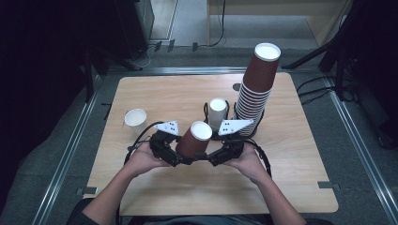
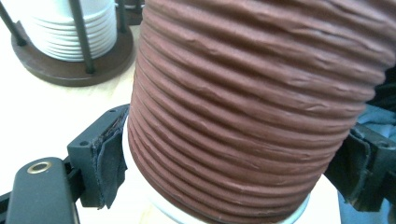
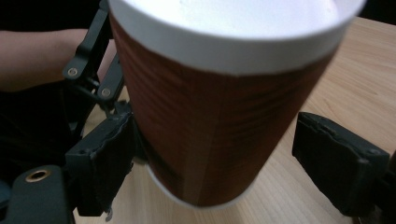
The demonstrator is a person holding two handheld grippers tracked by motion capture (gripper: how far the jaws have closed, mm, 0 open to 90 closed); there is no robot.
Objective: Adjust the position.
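A brown ribbed paper cup (image 1: 195,140) with a white rim sits tilted between both grippers at the middle of the table (image 1: 291,168). My left gripper (image 1: 180,158) comes in from the left and is shut on the cup's lower part. In the left gripper view the ribbed cup (image 2: 252,107) spans the gap of the left gripper (image 2: 233,172), and both pads lie against it. My right gripper (image 1: 213,157) comes in from the right. In the right gripper view the cup (image 3: 215,116) stands inside the right gripper (image 3: 219,158). The near-left pad (image 3: 109,154) sits by the cup, and the other pad stands clear of it.
A tall leaning stack of upside-down brown cups (image 1: 253,93) stands at the back right. Just left of it, a dark wire holder (image 2: 70,70) keeps a stack of white cups (image 1: 218,110). A single white cup (image 1: 136,121) stands at the left. Dark stands and cables ring the table.
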